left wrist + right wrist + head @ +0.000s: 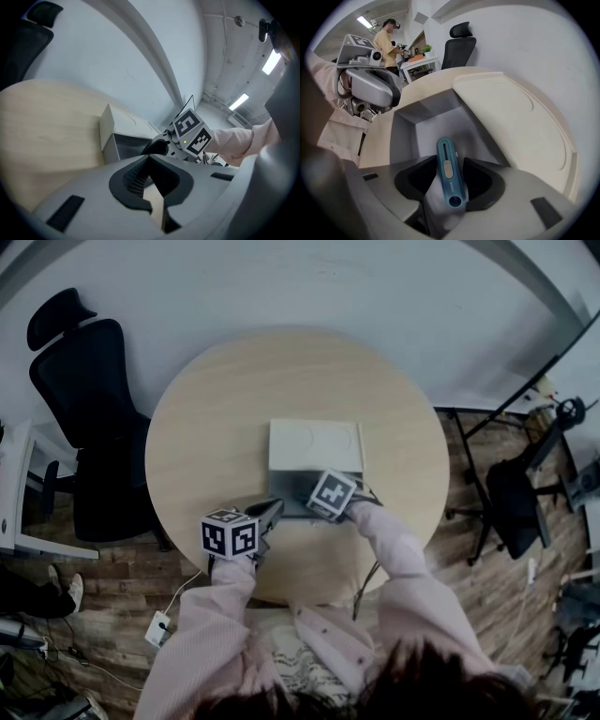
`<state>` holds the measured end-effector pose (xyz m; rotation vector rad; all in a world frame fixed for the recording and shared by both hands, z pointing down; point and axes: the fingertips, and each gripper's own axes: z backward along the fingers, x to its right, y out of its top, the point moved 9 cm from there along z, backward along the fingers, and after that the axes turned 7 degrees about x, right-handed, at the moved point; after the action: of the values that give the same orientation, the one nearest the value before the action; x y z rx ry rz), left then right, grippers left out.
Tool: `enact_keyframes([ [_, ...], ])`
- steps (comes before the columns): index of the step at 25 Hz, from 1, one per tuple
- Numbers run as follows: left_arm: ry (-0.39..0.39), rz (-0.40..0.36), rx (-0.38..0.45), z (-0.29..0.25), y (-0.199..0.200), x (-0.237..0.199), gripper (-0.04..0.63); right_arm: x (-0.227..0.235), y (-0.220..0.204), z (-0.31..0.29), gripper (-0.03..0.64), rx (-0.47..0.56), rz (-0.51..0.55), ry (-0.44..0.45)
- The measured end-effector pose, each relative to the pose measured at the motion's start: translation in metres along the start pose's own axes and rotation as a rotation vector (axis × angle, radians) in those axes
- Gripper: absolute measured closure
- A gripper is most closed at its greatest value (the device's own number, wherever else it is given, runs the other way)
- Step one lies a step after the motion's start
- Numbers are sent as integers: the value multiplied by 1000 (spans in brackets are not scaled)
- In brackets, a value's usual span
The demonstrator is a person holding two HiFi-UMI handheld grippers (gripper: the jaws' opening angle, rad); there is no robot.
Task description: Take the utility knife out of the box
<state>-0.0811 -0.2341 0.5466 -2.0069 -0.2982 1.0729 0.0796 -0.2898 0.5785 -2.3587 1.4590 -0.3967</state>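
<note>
A flat box (298, 493) stands on the round wooden table (206, 427), its cream lid (314, 446) folded back. In the right gripper view a teal utility knife (449, 171) lies on the grey floor of the box (426, 131). My right gripper (450, 180) points steeply down into the box, and its jaws stand wide with the knife between them. The pads do not press on the knife. My left gripper (270, 512) hovers by the box's front left corner, apart from it. In its own view the left gripper (151, 161) is shut on nothing.
A black office chair (84, 418) stands left of the table and another chair (516, 502) to the right. A cable and a socket block (157, 626) lie on the wooden floor. A person (386, 40) stands at a far desk.
</note>
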Motion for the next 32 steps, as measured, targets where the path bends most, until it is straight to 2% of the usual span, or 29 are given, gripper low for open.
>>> enact_keyframes([
  [2,0,2,-2,1,0,-1,586,0,0,0,433,-15,20,-23],
  [5,-3,6,-3,2,0,-2,586,1,-8,4,433,-107,24,-82],
  [9,-5,12,2,1,1,-4,586,2,-8,2,439,-71,25,-75],
  [12,-6,13,1,0,1,-5,586,4,-13,6,451,-138,14,-99],
  [18,-8,13,-2,0,-1,-3,586,2,-11,7,469,-154,33,-101],
  [20,-8,13,-3,-1,-1,-2,586,2,-12,6,472,-131,26,-91],
  [24,-11,13,-9,-3,-3,-1,586,-1,-5,1,476,-6,3,-39],
  [32,-10,9,-17,-3,-4,0,586,-3,-3,5,476,59,-15,-18],
])
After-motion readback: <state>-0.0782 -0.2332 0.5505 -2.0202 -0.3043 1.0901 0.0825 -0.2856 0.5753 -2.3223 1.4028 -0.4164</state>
